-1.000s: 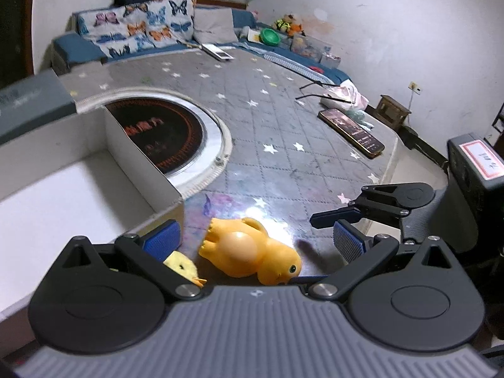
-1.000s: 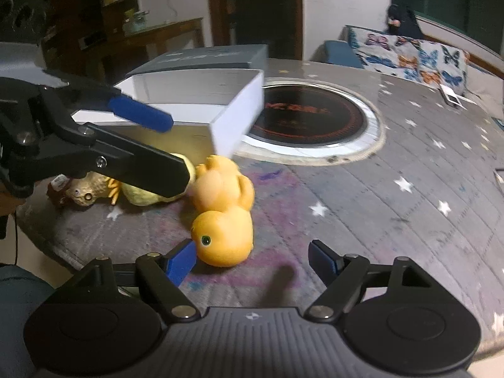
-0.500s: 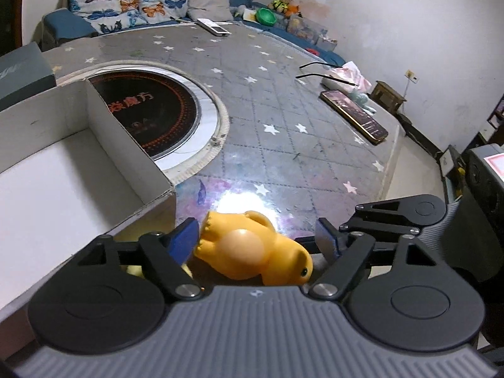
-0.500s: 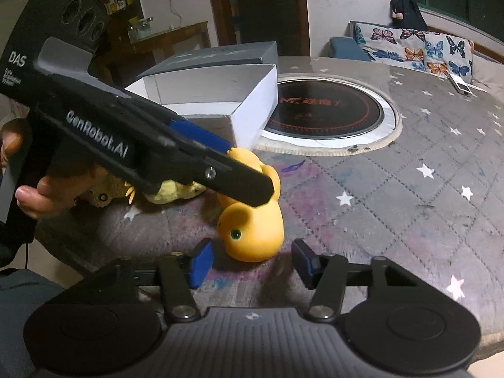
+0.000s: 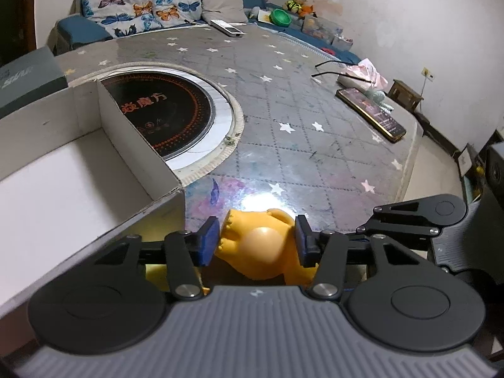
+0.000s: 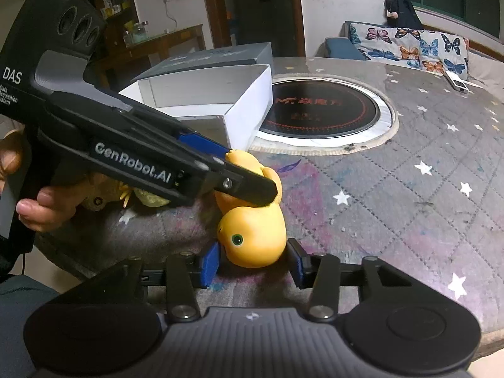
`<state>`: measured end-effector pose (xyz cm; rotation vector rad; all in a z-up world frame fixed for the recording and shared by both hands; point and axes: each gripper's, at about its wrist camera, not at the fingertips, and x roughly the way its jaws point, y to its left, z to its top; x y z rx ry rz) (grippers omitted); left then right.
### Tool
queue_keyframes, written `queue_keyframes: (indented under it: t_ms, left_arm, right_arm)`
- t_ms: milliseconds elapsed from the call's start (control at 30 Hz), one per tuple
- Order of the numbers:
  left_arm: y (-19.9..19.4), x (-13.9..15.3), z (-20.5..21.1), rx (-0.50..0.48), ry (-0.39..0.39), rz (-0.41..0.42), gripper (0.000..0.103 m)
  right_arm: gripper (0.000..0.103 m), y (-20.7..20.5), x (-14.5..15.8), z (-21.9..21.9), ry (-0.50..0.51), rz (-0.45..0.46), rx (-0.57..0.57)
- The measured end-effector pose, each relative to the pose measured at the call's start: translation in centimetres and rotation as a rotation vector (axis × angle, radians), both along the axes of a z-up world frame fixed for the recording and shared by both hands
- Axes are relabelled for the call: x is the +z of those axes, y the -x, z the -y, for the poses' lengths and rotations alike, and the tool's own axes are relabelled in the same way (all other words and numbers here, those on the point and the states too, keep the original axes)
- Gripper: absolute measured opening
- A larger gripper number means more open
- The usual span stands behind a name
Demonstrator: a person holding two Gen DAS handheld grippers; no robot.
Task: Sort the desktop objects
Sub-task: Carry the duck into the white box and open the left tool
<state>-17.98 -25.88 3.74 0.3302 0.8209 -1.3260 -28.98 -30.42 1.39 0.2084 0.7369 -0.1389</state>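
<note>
**Item: orange rubber duck, held at both ends**

Glossy orange-yellow rubber duck toy (image 6: 252, 239), lying on its side on the round grey star-printed bench (image 6: 393, 195), just beside the corner of the open white cardboard box (image 6: 226, 100). Rounded head with one green-and-black eye facing the right wrist camera; paler oval belly patch and small webbed feet (image 5: 228, 231) seen from the left wrist camera.

Left tool (image 5: 256, 241): blue pads pinching the duck's body, one pad at the feet side, the other at the shoulder side. Right tool (image 6: 252, 260): blue pads brought in against either side of the head; whether they press it or only touch cannot be told.

Second, paler yellow toy (image 6: 148, 197) behind the left tool, mostly hidden.

Writing: "GenRobot.AI" and "DAS Data Acquisition System" in white on the left tool's black housing (image 6: 94, 119). Black round induction plate (image 6: 318, 110) set in the bench centre carries red Chinese characters, partly legible. Dark grey box lid (image 6: 220, 58) behind the box bears faint lettering, unreadable.
</note>
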Motion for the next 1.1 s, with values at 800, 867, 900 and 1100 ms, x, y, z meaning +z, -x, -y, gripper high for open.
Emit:
queue_keyframes:
  t_ms: [800,867,900,1100]
  left_arm:
    - [-12.9,7.4,-5.8,0.325,0.148,0.123,0.050]
    - [-14.7,6.7,-5.8,0.349,0.132,0.098,0.050]
    - [-15.7,6.3,-5.8,0.360,0.123,0.083,0.050]
    - [-18.5,3.7,-5.3,0.390,0.068,0.011,0.050]
  right_arm:
    - [0.045,-13.4,7.1,-1.4,0.115,0.158,0.238]
    - [0.045,-15.6,6.9,-1.3,0.104,0.132,0.255]
    - [0.045,-16.6,6.7,-1.2,0.099,0.118,0.261]
    - [0.045,-20.8,4.7,-0.6,0.063,0.014,0.278]
